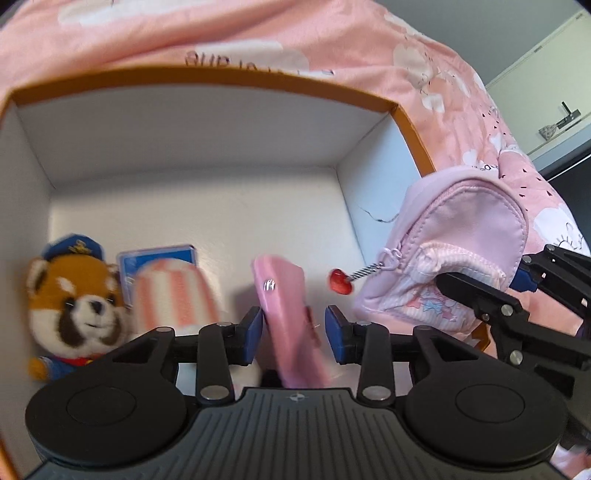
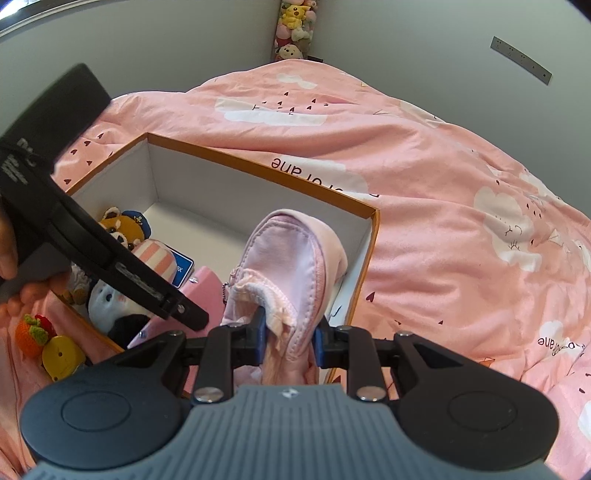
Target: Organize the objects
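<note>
An orange-rimmed white box (image 1: 207,77) (image 2: 373,218) lies on the pink bed. My left gripper (image 1: 294,330) is open inside the box; a flat pink case (image 1: 286,306) stands between its pads, touching the left pad, and looks blurred. My right gripper (image 2: 289,341) is shut on a pink mini backpack (image 2: 291,254) (image 1: 458,243) and holds it over the box's right side. A red heart charm (image 1: 340,280) hangs from the backpack. In the box sit a red panda plush (image 1: 72,306) (image 2: 123,227), a striped pink item (image 1: 173,295) and a blue card (image 1: 162,258).
A pink cloud-print duvet (image 2: 443,184) covers the bed around the box. An orange crochet toy (image 2: 31,330) and a yellow item (image 2: 62,356) lie outside the box's left. A white and black plush (image 2: 110,306) is in the box. Plush toys (image 2: 293,26) hang in the far corner.
</note>
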`<action>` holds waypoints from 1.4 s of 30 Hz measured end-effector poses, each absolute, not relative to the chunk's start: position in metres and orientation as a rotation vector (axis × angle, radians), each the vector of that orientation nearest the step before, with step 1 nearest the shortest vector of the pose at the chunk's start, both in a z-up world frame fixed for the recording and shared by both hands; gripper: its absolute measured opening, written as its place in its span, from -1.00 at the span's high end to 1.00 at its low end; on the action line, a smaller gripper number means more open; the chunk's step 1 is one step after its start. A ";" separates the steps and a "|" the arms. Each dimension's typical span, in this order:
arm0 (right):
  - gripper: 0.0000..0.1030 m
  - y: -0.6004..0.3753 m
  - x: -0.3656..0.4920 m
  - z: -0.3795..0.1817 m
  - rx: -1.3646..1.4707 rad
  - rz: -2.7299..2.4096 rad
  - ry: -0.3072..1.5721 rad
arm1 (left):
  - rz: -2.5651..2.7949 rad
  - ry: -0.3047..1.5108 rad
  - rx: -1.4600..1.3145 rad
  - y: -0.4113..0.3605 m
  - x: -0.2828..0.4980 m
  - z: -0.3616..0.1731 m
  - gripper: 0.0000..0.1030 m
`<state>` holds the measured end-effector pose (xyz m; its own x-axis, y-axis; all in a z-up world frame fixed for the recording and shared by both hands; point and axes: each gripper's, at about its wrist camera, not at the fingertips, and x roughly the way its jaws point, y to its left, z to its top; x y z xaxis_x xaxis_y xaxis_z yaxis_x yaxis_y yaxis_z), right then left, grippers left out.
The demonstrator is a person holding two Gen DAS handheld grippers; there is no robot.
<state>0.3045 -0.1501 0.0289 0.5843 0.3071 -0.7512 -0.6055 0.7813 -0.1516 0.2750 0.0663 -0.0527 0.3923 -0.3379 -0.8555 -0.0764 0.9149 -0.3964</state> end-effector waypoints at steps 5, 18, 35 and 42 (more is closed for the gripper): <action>0.51 -0.148 0.304 0.028 -0.426 0.552 0.779 | -0.177 1.144 -0.303 0.067 0.271 -0.045 0.58; 0.51 -0.125 0.340 0.023 -0.441 0.771 1.019 | -0.144 0.998 -0.263 0.077 0.252 -0.016 0.58; 0.38 -0.099 0.403 -0.046 -0.267 0.845 1.418 | -0.133 0.983 -0.312 0.088 0.229 -0.038 0.58; 0.40 -0.103 0.392 -0.055 -0.191 0.821 1.411 | -0.136 0.993 -0.315 0.087 0.222 -0.045 0.58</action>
<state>0.3919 -0.1035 -0.0546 -0.0582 0.3912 -0.9184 -0.6051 0.7179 0.3442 0.2224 0.0866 -0.0446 0.5419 -0.2548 -0.8009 -0.0300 0.9465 -0.3214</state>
